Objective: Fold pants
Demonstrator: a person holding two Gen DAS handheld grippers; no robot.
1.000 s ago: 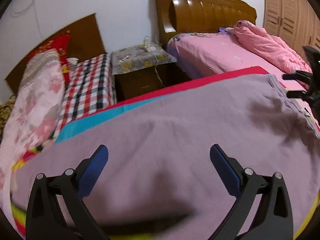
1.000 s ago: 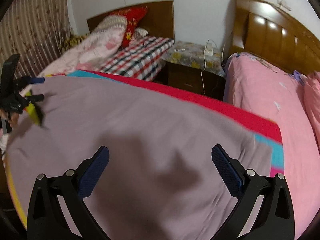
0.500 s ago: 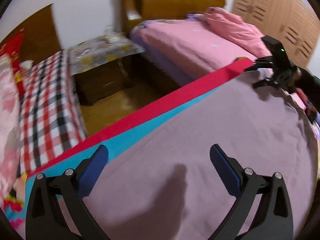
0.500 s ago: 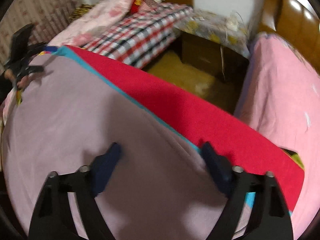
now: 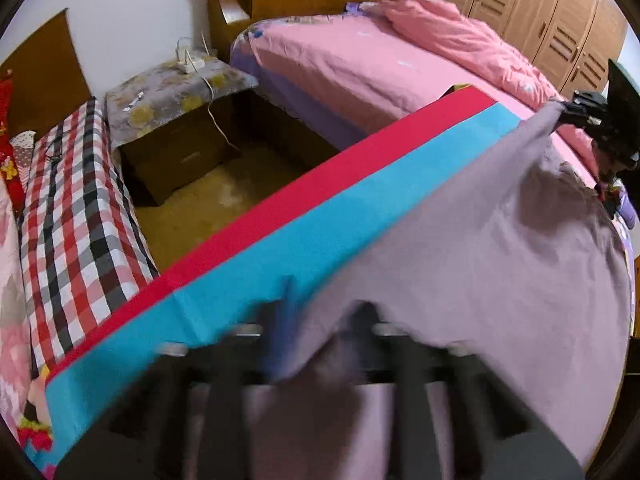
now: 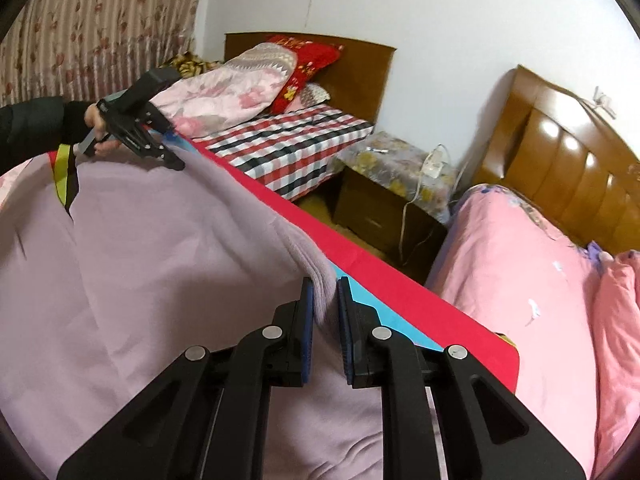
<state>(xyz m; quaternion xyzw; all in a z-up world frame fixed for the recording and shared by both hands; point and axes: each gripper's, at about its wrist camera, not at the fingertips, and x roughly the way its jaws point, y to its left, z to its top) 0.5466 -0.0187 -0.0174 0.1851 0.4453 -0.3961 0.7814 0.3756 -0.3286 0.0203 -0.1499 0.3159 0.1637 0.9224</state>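
Note:
Lilac pants lie spread over a blue and red cloth. My left gripper is blurred and its jaws are closing, with a bunch of the pants' far edge between them. In the right wrist view the left gripper pinches that edge at the far left. My right gripper is also closing, its blue pads pressing a fold of the pants at the far edge. The left wrist view shows the right gripper holding a raised corner.
A cloth-covered nightstand stands beyond the far edge, between a checked bed and a pink bed with a wooden headboard. Wardrobe doors are at the back right. A hand in a dark sleeve holds the left gripper.
Both grippers went from wide open over the pants to closed on the pants' far edge. The edge now rises off the blue cloth at both grips.

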